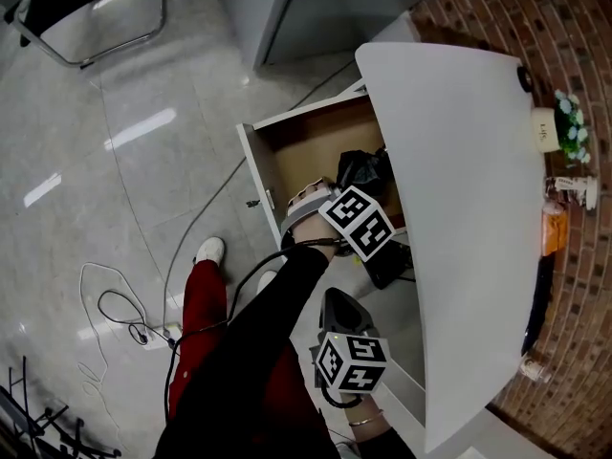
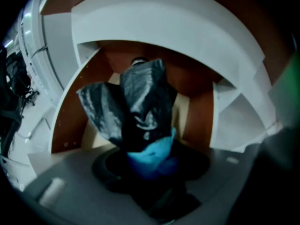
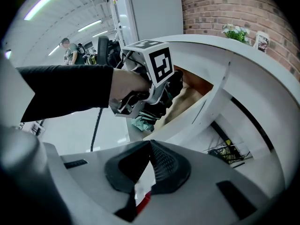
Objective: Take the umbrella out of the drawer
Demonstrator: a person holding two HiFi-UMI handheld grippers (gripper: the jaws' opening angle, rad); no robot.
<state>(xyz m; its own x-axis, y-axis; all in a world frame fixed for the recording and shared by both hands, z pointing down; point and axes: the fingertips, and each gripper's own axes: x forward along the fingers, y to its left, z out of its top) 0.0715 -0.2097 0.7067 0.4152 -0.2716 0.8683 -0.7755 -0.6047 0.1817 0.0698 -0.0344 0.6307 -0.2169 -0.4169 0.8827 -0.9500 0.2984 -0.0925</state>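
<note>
The umbrella (image 1: 364,170) is a folded bundle of black fabric with a blue part, and it sits at the open wooden drawer (image 1: 251,157) under the white desk (image 1: 459,208). My left gripper (image 1: 337,191) reaches down into the drawer and is shut on the umbrella. In the left gripper view the black fabric (image 2: 140,104) rises from between the jaws of the left gripper (image 2: 150,161), and the blue part lies right at them. My right gripper (image 1: 335,299) hangs nearer to me, beside the desk's edge. In the right gripper view the right gripper (image 3: 150,146) has its pads together with nothing in them, and it looks at the left gripper (image 3: 146,108).
Cables (image 1: 124,314) lie coiled on the glossy floor at the left. A chair (image 1: 96,8) stands at the far left. On the desk's far side are a small plant (image 1: 572,127) and a cup (image 1: 545,130). My shoe (image 1: 208,250) is just before the drawer.
</note>
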